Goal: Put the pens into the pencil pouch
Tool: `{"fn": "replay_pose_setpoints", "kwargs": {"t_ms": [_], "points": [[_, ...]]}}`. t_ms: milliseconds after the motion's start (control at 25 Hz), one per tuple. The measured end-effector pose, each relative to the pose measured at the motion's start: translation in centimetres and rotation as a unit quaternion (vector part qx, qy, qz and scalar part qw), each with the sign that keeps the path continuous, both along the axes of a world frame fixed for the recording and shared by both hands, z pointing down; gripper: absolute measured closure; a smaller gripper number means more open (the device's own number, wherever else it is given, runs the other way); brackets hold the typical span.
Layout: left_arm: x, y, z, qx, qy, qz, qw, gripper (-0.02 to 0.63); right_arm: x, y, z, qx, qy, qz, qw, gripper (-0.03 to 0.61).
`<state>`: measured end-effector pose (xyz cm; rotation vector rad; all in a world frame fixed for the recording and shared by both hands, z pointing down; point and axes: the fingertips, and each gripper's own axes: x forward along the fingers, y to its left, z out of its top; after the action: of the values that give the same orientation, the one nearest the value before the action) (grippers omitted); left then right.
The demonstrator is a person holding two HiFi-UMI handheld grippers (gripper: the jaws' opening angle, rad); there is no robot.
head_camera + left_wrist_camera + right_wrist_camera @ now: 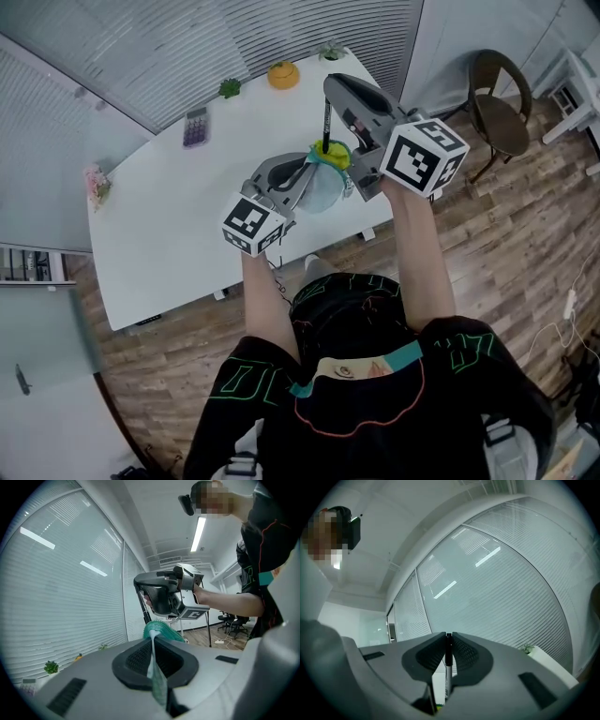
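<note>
The pale teal pencil pouch looks like thin, soft, half-transparent film with a crinkled green rim. A flat fold of it is pinched in the left gripper. That one and the right gripper have matt grey moulded plastic shells. Their black pads look rubbery, with a fine ribbed grain. The slim black pen has a smooth, faintly glossy barrel. The white tabletop is smooth and matt. The floor is brown wood-grain plank.
</note>
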<state>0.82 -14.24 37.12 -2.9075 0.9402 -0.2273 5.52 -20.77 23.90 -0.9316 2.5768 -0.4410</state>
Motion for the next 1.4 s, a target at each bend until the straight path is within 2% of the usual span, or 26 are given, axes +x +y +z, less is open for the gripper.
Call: {"fn": "replay_pose_setpoints", "kwargs": {"t_ms": [400,800,1120,1400], "points": [[0.5,-0.6,-0.1,0.001,-0.001,0.003,1.0000,0.609,-0.3,0.2,1.0,-0.001,0.015,-0.005,1.000,0.533],[-0.6,-1.2,-2.2,0.017,0.062,-0.015,0.9978,0.609,-1.0,0.8,3.4,-0.026,0.063,-0.035,0.997,0.532],[-2.3,-2.0,-2.8,0.028,0.072,-0.056,0.9955,0.609,-2.9,2.0,5.6,-0.033,0.149,-0.074,0.986,0.532],[-2.5,-1.5,-3.6,0.042,0.060,-0.060,0.9955,0.609,-3.8,3.0,8.4,-0.054,0.237,-0.096,0.965,0.532]]}}
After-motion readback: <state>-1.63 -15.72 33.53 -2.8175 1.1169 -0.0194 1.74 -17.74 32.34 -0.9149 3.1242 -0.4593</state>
